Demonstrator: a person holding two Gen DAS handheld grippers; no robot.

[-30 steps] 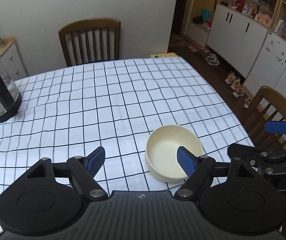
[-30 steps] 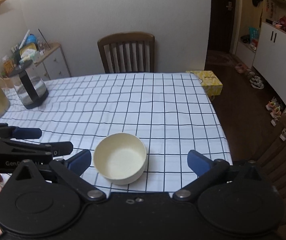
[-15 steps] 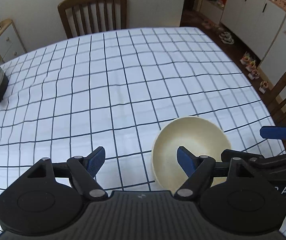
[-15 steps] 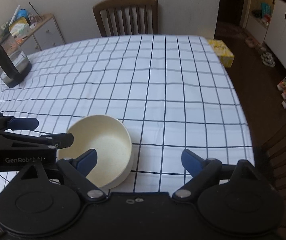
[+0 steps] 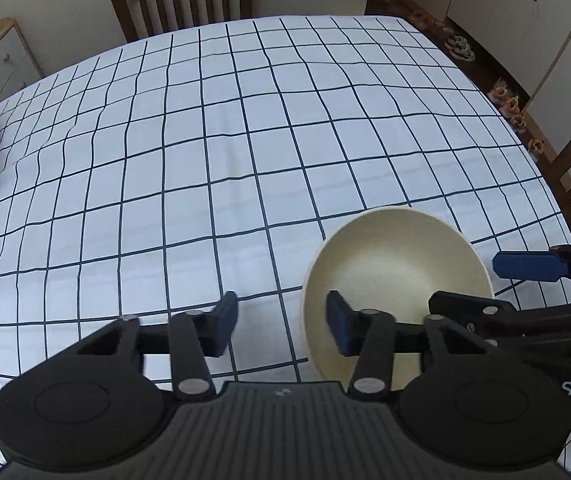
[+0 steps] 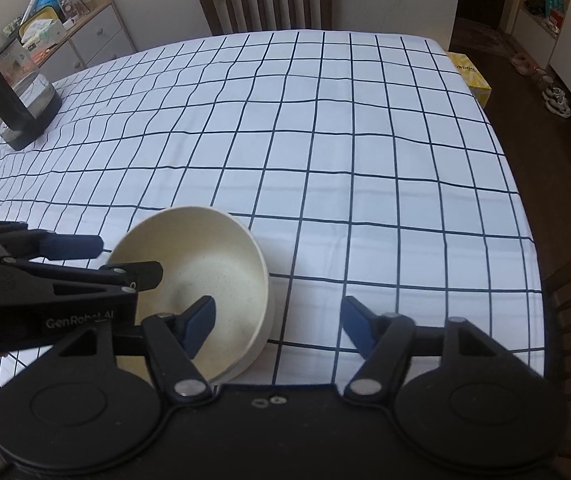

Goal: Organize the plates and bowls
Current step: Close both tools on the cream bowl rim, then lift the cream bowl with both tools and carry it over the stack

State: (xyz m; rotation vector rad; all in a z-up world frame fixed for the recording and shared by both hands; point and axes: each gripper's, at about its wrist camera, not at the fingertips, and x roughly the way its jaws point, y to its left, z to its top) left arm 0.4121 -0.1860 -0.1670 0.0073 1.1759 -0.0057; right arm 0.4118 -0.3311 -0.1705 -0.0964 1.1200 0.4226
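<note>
- The round cream plastic bowl (image 5: 397, 276) sits near the front edge of the white grid-checked tablecloth (image 5: 225, 152).
- Left gripper (image 5: 281, 326) straddles the bowl's left rim, jaws closing, not yet pinching.
- Right gripper (image 6: 277, 326) straddles the opposite rim, jaws closing too, likely for a two-sided lift.

Bench (image 6: 325, 140) w/ white cloth, dark grid lines, a few creases across the middle. On it: cream bowl (image 6: 205, 264) upright, near the front edge, towards the right-hand side in the left wrist view (image 5: 401, 264). Glass jug w/ black base & handle (image 6: 17, 108) at the far left, well apart from the bowl. Another pale item at the left edge, cut off; can't tell what.
</note>
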